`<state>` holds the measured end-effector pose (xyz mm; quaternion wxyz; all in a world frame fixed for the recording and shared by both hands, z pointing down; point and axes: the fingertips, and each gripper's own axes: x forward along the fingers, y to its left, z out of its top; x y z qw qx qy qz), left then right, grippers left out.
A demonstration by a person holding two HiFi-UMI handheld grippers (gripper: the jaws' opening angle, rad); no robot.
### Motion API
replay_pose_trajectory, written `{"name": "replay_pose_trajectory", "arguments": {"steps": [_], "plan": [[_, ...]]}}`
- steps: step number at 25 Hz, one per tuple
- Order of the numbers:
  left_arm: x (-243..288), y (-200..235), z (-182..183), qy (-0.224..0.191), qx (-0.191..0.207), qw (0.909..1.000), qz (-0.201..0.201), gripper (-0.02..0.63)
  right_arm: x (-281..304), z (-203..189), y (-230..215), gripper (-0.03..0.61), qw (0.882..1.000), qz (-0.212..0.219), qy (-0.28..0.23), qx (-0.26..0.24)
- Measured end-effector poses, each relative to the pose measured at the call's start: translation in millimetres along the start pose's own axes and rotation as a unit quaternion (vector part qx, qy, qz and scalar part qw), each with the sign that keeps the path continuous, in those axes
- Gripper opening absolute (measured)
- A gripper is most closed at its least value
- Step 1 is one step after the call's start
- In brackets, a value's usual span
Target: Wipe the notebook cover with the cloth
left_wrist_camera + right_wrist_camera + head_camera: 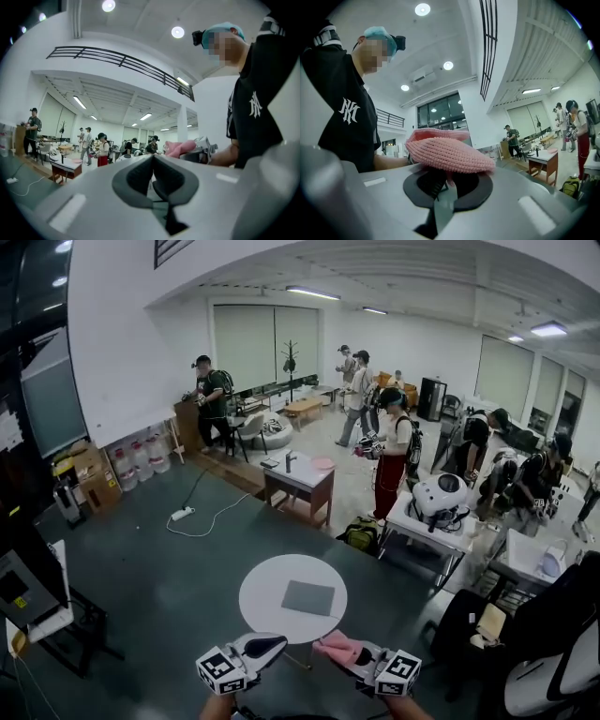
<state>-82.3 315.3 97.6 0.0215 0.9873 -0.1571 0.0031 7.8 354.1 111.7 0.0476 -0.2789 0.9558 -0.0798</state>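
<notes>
A grey notebook [308, 597] lies flat on a small round white table [262, 596], just ahead of both grippers. My left gripper [273, 645] is level at the table's near edge, its jaws shut with nothing between them; in the left gripper view [153, 161] its dark pads meet. My right gripper [330, 649] is beside it, shut on a pink knitted cloth [337, 649]. In the right gripper view the cloth [447, 150] drapes over the jaws [443, 176] and hides their tips. The left gripper view also catches the cloth [180, 147] to its right.
A wooden table [298, 479] stands beyond the round one. Several people stand about the room. A power strip [182, 514] with its cable lies on the dark floor. A white table [427, 531] and a black chair [553, 643] are at the right.
</notes>
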Motion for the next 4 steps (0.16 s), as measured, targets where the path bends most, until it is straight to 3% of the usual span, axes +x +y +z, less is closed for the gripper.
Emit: {"name": "replay_pose_trajectory", "arguments": {"steps": [4], "plan": [[-46.3,23.1,7.8,0.002,-0.007,0.9998,0.019,0.003,25.2,2.6,11.8,0.029,1.0,-0.015,-0.011,0.0]]}}
